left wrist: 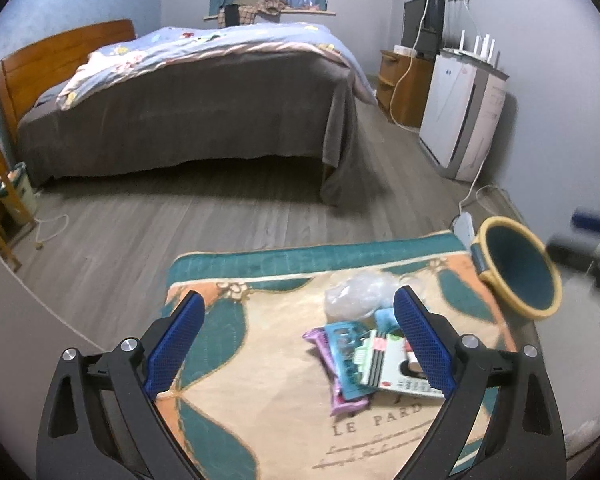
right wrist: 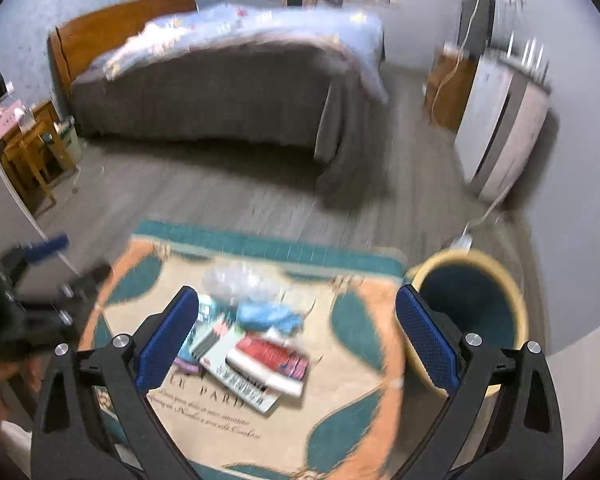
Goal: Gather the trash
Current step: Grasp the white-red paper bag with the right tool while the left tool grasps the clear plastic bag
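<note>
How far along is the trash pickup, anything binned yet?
Nothing looks done: what shows of the bin's inside looks empty. Nothing is in hand either: the left gripper and right gripper are both open above the rug. All the trash is left: the clear plastic bag, the purple wrapper, the teal packet and the white booklet lie in one heap.

A patterned cloth [left wrist: 260, 384] is spread over the table. On it, between the left claw's fingers and nearer the right one, wrappers [left wrist: 352, 364] are piled, with a crumpled clear bag [left wrist: 356, 294] just beyond.
</note>
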{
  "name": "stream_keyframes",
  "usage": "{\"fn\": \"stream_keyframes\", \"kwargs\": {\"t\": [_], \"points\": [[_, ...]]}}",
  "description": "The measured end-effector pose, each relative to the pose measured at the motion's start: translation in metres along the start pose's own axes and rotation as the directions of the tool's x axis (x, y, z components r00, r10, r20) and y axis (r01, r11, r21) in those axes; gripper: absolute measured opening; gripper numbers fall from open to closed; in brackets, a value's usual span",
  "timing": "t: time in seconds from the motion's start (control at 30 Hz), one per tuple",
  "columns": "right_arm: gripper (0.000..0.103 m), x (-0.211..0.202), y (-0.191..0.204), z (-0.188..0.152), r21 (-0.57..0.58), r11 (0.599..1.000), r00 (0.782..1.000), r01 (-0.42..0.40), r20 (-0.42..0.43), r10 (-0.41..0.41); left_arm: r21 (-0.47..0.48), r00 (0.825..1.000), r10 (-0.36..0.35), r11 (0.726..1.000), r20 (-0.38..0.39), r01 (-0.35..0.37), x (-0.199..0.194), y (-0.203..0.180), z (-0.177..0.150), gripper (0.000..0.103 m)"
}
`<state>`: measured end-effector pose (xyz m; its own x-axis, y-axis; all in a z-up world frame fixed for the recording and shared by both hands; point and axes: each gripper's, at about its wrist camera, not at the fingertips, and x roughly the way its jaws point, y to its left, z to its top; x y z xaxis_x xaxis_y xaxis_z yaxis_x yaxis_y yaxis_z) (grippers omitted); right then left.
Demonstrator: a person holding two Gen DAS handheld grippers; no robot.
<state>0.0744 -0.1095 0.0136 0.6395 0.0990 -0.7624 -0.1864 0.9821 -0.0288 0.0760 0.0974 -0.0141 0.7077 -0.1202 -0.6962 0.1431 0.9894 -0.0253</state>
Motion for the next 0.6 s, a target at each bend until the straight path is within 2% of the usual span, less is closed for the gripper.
{"fn": "stream_keyframes", "kwargs": {"t": [0.13,0.23,0.33,0.43,0.6], "points": [[0.097,0.042,0.001,-0.029,-0.019,1.0,0.999,-0.016,-0.05,0.015,-0.037,0.999,-0.021,0.999,-0.024,0.02,0.014,0.014,0.0,0.095],[0.097,0.069,-0.006,-0.037,0.01,0.998,0.993,-0.063,-0.099,0.064,-0.022,1.0,-0.001,1.0,-0.031,0.0,0.024,0.016,0.001,0.095],[0.096,0.096,-0.01,-0.047,-0.024,0.997,0.986,-0.07,-0.153,0.065,-0.01,0.998,0.016,1.0,-0.066,-0.016,0.038,0.016,0.001,0.095],[0.088,0.118,-0.006,-0.055,-0.108,0.992,0.978,-0.06,-0.205,0.036,-0.02,0.997,0.01,1.0,-0.079,-0.011,0.047,0.014,0.003,0.095],[0.074,0.14,-0.002,-0.065,-0.166,0.977,0.962,-0.132,-0.257,0.086,0.026,0.993,0.0,1.0,-0.114,0.003,0.069,0.001,0.004,0.095]]}}
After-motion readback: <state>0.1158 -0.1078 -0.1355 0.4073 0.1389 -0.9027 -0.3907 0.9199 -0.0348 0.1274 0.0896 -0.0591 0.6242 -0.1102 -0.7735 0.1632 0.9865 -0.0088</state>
